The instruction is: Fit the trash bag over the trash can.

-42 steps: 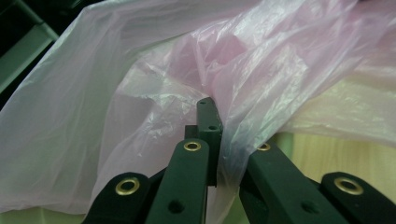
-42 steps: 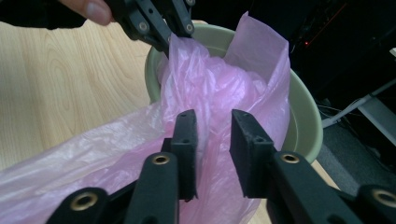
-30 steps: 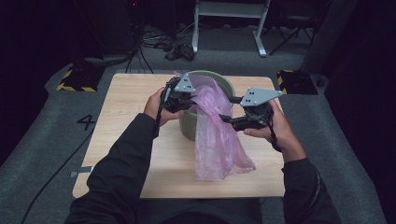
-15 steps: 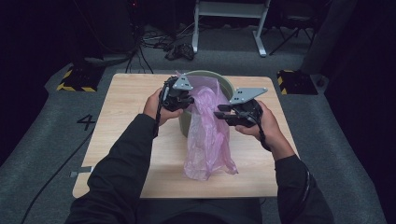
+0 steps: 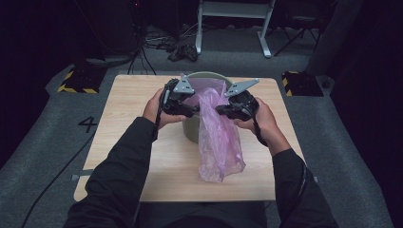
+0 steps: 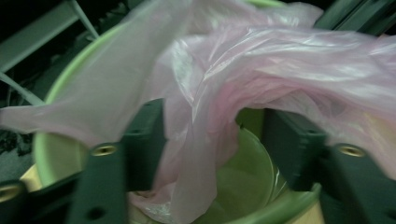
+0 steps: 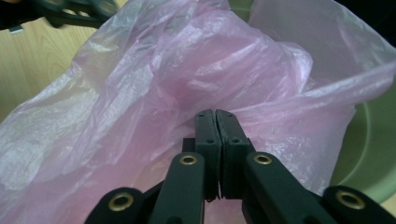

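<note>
A: Pink plastic bag is half in, half out of the green bucket, which stands near the bench's far edge, about mid-width. The bag's tail hangs down the bucket's near wall and lies on the bench toward the near edge.

B: Fingers?

A: Left gripper has just been opening; its fingers stand apart with film draped loosely between them, not pinched. Right gripper has just been closing; its fingers are pressed together, and it looks as if they nip a fold of the bag, though the fold itself is hard to make out.

B: Risks?

A: With one pinch only, a hard pull could stretch or tear the thin film, or it may slip free. The slack side may slump inside the rim. Dragging sideways could tip or slide the light bucket.

B: Room?

A: Bare bench to the left, right and near sides. The bucket sits close to the far edge, so pushing away is the poor direction.
</note>
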Tool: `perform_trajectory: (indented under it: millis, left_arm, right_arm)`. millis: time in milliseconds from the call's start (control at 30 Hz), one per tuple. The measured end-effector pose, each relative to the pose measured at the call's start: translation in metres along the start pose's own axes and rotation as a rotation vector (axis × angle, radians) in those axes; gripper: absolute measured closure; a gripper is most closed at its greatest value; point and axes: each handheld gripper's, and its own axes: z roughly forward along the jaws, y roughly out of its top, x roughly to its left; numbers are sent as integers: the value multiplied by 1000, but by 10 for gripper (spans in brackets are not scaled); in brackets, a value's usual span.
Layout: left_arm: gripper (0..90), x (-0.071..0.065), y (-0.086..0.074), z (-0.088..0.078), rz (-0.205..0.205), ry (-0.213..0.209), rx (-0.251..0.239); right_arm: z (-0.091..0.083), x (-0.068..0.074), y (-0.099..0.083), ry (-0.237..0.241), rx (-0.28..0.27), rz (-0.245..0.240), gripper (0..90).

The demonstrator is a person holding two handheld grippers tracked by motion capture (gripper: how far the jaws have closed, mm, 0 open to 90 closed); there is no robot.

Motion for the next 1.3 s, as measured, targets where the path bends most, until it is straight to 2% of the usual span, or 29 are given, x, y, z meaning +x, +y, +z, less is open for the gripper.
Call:
perform_trajectory:
  millis: [167, 300, 400, 533, 700, 800, 833, 933, 1000, 1067, 1133, 1200, 1233, 1300]
  left_arm:
    - [266, -6, -4, -17, 12, -1, -79]
    - [250, -18, -9, -29, 40, -41, -141]
    - [238, -30, -11, -32, 71, -81, -158]
    - [228, -41, -9, -31, 89, -118, -165]
    - [229, -50, -2, -22, 120, -126, -140]
    - [324, -50, 0, -14, 119, -121, -112]
    - [370, -49, 1, -12, 108, -95, -102]
    - [559, -46, 1, -9, 102, -73, -92]
    - [707, -45, 1, -9, 128, -52, -78]
    - [799, -44, 1, -9, 134, -20, -72]
    - [877, -42, 1, -10, 125, -8, -61]
    - [899, -38, 1, -10, 114, 10, -49]
    - [900, -36, 1, -10, 109, 17, -46]
    - [900, -32, 0, -11, 95, 20, -39]
  right_arm:
    - [5, -6, -1, 0, 17, 30, 897]
    - [8, -8, -2, -1, 26, 38, 897]
    - [11, -10, -3, 1, 33, 49, 895]
    - [12, -11, -3, 4, 31, 50, 892]
    - [13, -11, -3, -2, 31, 55, 867]
    - [13, -11, -4, -3, 26, 54, 853]
    - [13, -11, -4, -5, 23, 53, 847]
    - [11, -11, -6, -6, 6, 55, 813]
    - [8, -11, -7, -8, -11, 50, 770]
    - [5, -11, -8, -14, -29, 44, 751]
    - [1, -11, -10, -27, -47, 32, 690]
    - [-5, -11, -13, -35, -71, 41, 644]
    - [-8, -11, -14, -44, -83, 41, 594]
    - [-15, -11, -17, -80, -109, 38, 563]
